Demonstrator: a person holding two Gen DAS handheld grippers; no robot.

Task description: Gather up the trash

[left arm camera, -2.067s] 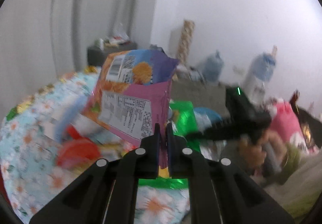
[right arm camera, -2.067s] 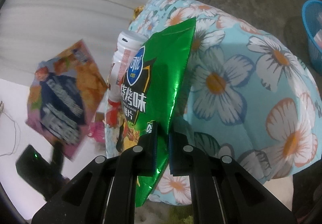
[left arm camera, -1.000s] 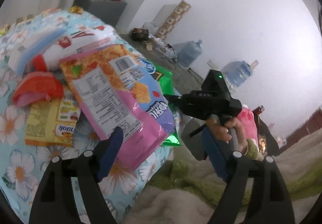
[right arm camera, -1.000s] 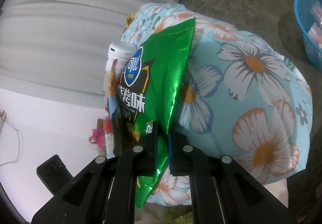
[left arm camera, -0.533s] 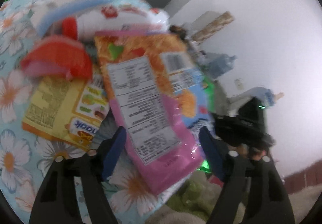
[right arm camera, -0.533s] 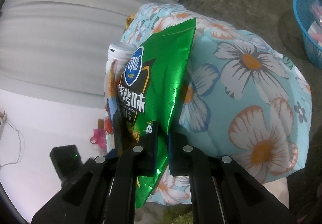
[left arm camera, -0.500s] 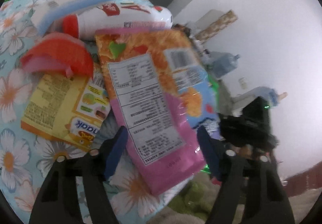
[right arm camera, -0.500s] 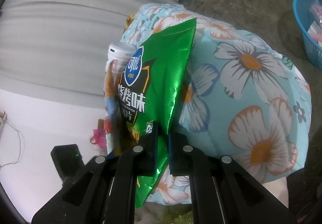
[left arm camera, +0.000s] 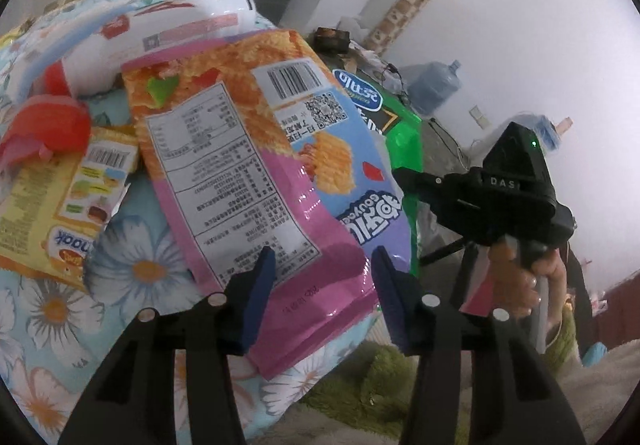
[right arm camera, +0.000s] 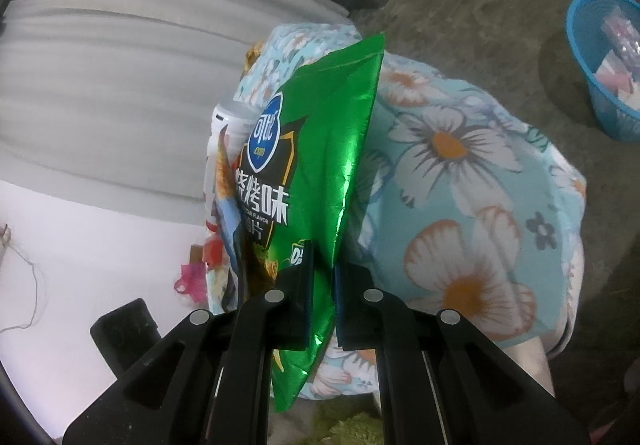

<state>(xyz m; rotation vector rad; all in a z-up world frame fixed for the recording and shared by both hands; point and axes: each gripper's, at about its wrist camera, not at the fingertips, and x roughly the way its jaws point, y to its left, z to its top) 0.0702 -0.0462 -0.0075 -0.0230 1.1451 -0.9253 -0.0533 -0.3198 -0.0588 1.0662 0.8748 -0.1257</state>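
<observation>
**Mia:** What is the left tool doing?

**Ben:** Its jaws are closing. The end of the pink snack bag sits between them, but the pads do not press on it yet.

**Mia:** Where is that bag?

**Ben:** It lies flat on the flowery cloth, with one end sticking out past the edge. It lies partly over a yellow wrapper and just beside a white bottle and a red wrapper.

**Mia:** And the right tool?

**Ben:** It is clamped on the green chip bag. The bag stands up from its jaws, next to the cloth.

**Mia:** What could go wrong?

**Ben:** I think the pink bag is shiny and thin. If the left tool only nips the very edge, the bag could slip out when it gets lifted.

**Mia:** Anything else?

**Ben:** The jaws might pinch the cloth under the bag too. Then a pull could drag the cloth, and the bottle might roll off.

**Mia:** Could the yellow wrapper move?

**Ben:** Maybe. The pink bag sits on a bit of it, so a quick tug might slide it along.

**Mia:** And the green bag?

**Ben:** It is held near one end, so it may flop. The blue basket is well apart on the floor, so there is a carry to go, and it could drop on the way.
</observation>
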